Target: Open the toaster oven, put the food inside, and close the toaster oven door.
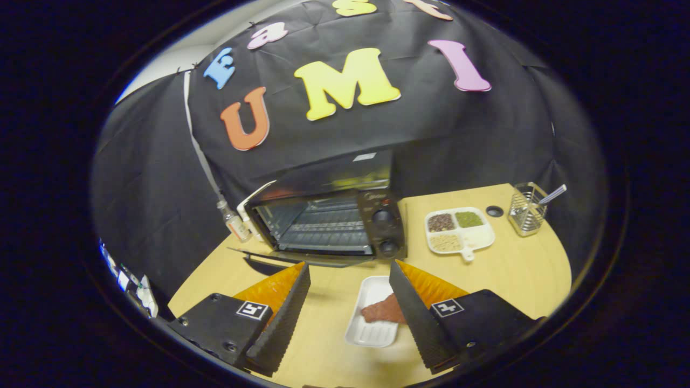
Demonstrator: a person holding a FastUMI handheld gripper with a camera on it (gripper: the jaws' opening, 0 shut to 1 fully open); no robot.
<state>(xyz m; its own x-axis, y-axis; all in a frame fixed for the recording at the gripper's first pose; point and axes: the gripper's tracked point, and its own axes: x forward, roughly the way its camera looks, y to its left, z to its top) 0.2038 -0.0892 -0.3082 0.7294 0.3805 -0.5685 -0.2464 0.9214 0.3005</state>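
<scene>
My gripper (349,269) has its 2 ridged fingers spread, holding nothing. Between them I see a white ribbed tray (368,315) with reddish food (381,311). Beyond stands the black toaster oven (329,215), door down, logo unreadable. A 3-compartment dish (459,230) and wire basket (526,210) sit on the wooden table (528,269).

The black toaster oven (329,215) stands on the tabletop beyond the fingers, door (302,258) folded down flat, rack bare. The reddish food (383,311) lies on a white tray (369,318) between the spread fingers, near the right one.
</scene>
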